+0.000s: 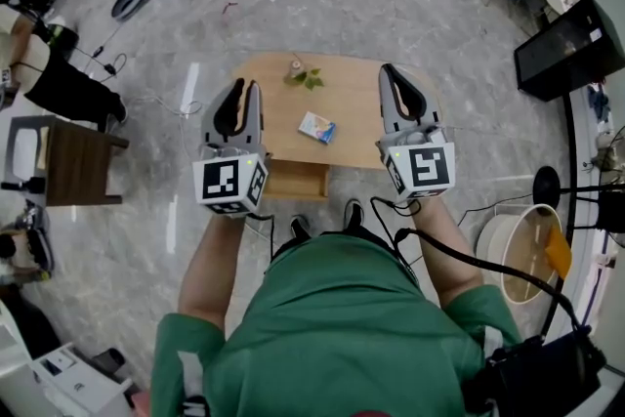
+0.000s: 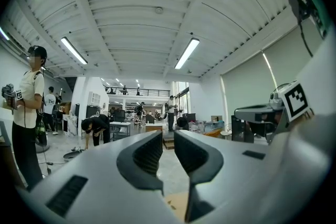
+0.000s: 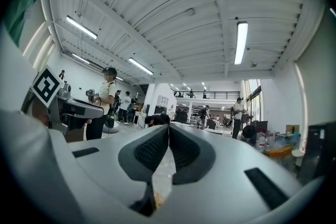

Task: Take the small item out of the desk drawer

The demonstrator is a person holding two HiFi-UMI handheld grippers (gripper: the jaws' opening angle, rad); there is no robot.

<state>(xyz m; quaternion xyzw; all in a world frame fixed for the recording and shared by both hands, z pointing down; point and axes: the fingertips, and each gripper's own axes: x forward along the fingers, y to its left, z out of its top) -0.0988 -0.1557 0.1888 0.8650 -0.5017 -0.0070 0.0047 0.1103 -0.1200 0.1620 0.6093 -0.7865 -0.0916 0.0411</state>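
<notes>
Glossy grey marble floor (image 1: 342, 5); ribbed white ceiling (image 2: 131, 8) with long strip lights (image 2: 187, 53); white walls (image 2: 247, 86); tall windows (image 2: 181, 93) at the hall's far end.

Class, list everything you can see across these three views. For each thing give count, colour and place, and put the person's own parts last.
table: one, light wood, in front of the person
drawer: one, light wood, under the table's near edge
box: one, blue and white, on the table, middle
plant: one, green leaves, table's far side
chair: one, dark brown, on the floor left of the table
bin: one, white, round, on the floor at right
bystanders: several, white or dark clothes, around the hall
shirt: one, green, on the person
left gripper: one, grey, jaws slightly apart, empty
right gripper: one, grey, jaws together, empty
</notes>
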